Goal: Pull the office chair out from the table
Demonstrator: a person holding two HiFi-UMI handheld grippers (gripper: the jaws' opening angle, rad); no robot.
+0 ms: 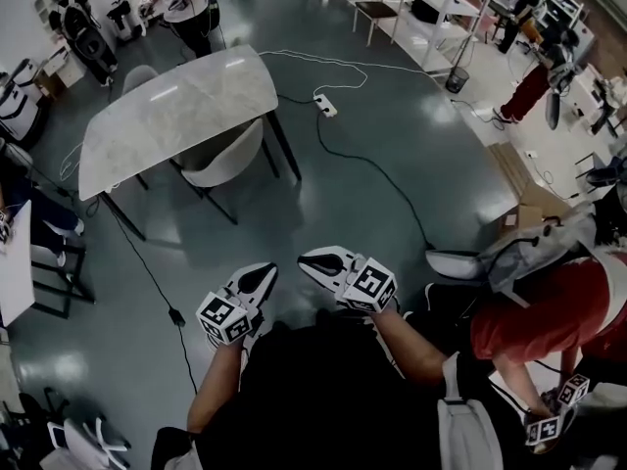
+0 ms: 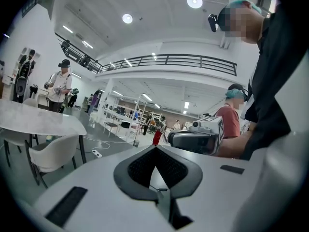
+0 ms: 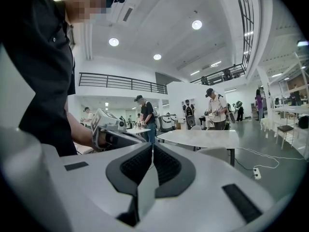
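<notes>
A cream office chair [image 1: 224, 155] is tucked under the near edge of a white marble-topped table [image 1: 176, 101] across the floor from me. My left gripper [image 1: 265, 274] and right gripper [image 1: 309, 260] are held side by side close to my body, well short of the chair, both shut and empty. In the left gripper view, the shut jaws [image 2: 155, 150] point past the chair [image 2: 52, 154] and table [image 2: 41, 122], which stand at the far left. In the right gripper view, the shut jaws [image 3: 152, 148] aim left of the table [image 3: 203, 138], with the chair [image 3: 216, 153] below it.
A black cable and a white power strip [image 1: 325, 106] lie on the dark floor right of the table. A person in red [image 1: 549, 316] crouches at my right. A second chair [image 1: 137, 74] stands behind the table. Shelving [image 1: 421, 8] and other people line the room's edges.
</notes>
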